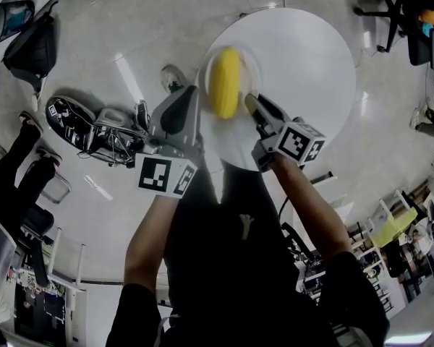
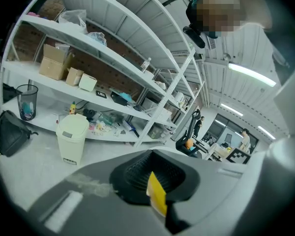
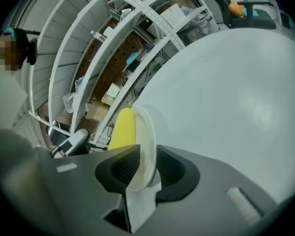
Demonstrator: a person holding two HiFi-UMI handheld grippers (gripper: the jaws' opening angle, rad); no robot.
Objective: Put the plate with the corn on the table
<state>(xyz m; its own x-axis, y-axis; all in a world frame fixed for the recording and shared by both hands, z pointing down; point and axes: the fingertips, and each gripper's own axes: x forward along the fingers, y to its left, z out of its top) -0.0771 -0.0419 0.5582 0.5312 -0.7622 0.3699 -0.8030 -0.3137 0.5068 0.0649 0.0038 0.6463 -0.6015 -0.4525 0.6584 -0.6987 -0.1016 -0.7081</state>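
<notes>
The white plate (image 1: 230,142) carries a yellow corn cob (image 1: 225,82) and lies at the near left edge of the round white table (image 1: 311,71), partly overhanging it. My right gripper (image 1: 252,104) is at the plate's right side. In the right gripper view the plate's rim (image 3: 148,132) stands between the open jaws of the right gripper (image 3: 145,170), with a gap on one side and the corn (image 3: 122,129) beyond. My left gripper (image 1: 192,98) is beside the plate's left edge. In its own view the left gripper (image 2: 155,181) has its jaws together, with only a yellow strip at the seam.
Tall white shelving (image 2: 113,82) with boxes and a cream waste bin (image 2: 71,136) stand past the left gripper. A black backpack (image 1: 32,49) and shoes (image 1: 69,118) lie on the floor at left. Office chairs (image 1: 409,9) stand beyond the table.
</notes>
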